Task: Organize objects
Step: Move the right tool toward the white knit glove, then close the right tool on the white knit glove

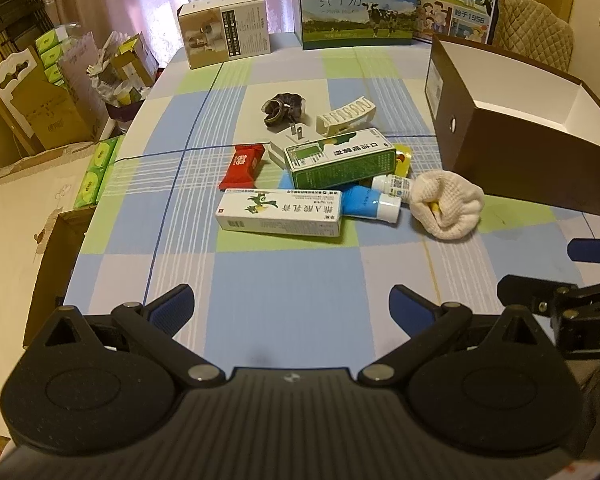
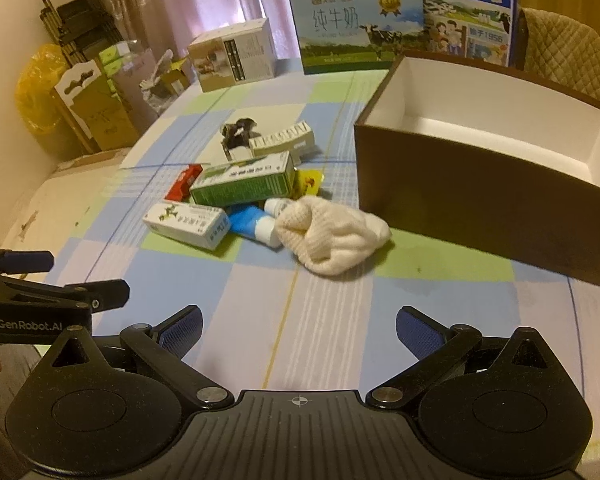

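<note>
A pile of small items lies mid-table: a white ointment box [image 1: 278, 214] [image 2: 186, 226], a green box [image 1: 338, 164] [image 2: 242, 184], a red packet [image 1: 244, 166], a blue tube [image 1: 366, 202] [image 2: 252, 224], a cream knitted cloth [image 1: 446, 204] [image 2: 332, 236], a white hair claw [image 1: 346, 116] [image 2: 282, 140], a dark scrunchie [image 1: 282, 108] and a white plug [image 1: 292, 140]. An open brown box with a white inside [image 1: 516, 152] [image 2: 480, 176] stands to the right. My left gripper [image 1: 290, 310] and right gripper [image 2: 298, 330] hover open near the front edge, short of the pile, with nothing between their fingers.
The checked tablecloth [image 1: 284, 276] covers the table. Two milk cartons [image 1: 354, 4] [image 2: 470, 12] and a small white carton [image 1: 224, 28] stand at the far edge. Cardboard boxes and green tissue packs [image 1: 96, 172] crowd the floor on the left. A quilted chair [image 1: 536, 28] sits behind the brown box.
</note>
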A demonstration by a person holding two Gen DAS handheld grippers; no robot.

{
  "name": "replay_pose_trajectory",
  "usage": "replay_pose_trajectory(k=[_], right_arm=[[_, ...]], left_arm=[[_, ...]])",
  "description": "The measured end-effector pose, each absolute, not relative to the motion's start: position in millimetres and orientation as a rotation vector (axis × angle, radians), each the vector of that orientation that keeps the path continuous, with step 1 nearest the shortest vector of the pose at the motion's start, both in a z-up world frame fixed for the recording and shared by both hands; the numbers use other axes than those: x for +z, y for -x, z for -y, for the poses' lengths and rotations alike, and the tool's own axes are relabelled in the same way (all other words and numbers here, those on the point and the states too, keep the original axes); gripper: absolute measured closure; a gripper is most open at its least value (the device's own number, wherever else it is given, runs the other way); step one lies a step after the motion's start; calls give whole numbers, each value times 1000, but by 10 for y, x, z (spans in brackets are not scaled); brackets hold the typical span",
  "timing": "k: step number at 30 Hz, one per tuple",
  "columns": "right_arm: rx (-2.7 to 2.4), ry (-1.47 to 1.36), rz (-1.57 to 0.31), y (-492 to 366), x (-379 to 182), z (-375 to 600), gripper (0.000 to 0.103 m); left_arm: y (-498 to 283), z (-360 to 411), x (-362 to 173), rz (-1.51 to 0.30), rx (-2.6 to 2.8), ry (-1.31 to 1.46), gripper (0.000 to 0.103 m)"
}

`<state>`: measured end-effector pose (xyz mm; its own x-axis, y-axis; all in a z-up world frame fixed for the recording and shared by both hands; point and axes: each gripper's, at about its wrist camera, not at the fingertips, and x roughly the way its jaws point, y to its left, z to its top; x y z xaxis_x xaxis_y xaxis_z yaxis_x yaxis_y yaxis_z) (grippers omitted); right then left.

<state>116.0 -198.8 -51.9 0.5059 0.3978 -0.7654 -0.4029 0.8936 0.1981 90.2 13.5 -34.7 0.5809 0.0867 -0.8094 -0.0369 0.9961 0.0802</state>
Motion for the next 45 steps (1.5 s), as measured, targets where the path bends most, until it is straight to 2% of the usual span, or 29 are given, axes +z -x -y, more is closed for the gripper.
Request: replay_pose_trajectory(k=[8,19,29,32,33,35,37,39,45], right_arm=[[522,-16,-871,-1458,-576,1984,2],[554,35,-841,-1959,-846,1816,23],[554,116,-855,-2122,-1177,1712,37],[548,156,-847,-2129,-1223,1701,48],[540,168,-847,-2136,-1233,1701,57],[542,163,-845,-2135,-1241,1735,65],[541,161,-842,-2128,-1215,1755,79],[531,153,-844,-2117,-1178,1774,85],[488,93,-865,-2091,-1088,1918,88]], left_arm=[[-1126,-261,-479,-959,81,-52,1],[-1489,-414,-641,-954,120,-59,1],[-1684,-400,-826,-971,134,-48,1],[-1736,-381,-876,-976,136,-46,1],[-1753,-372,-894,-978,136,-47,1],[-1777,-349,-925,-982,139,-55,1],[-1805,-313,-957,-981,142,-66,1],[-1842,-279,-995,-982,145,-76,1],[-1920,-205,-1077,-976,148,-95,1]])
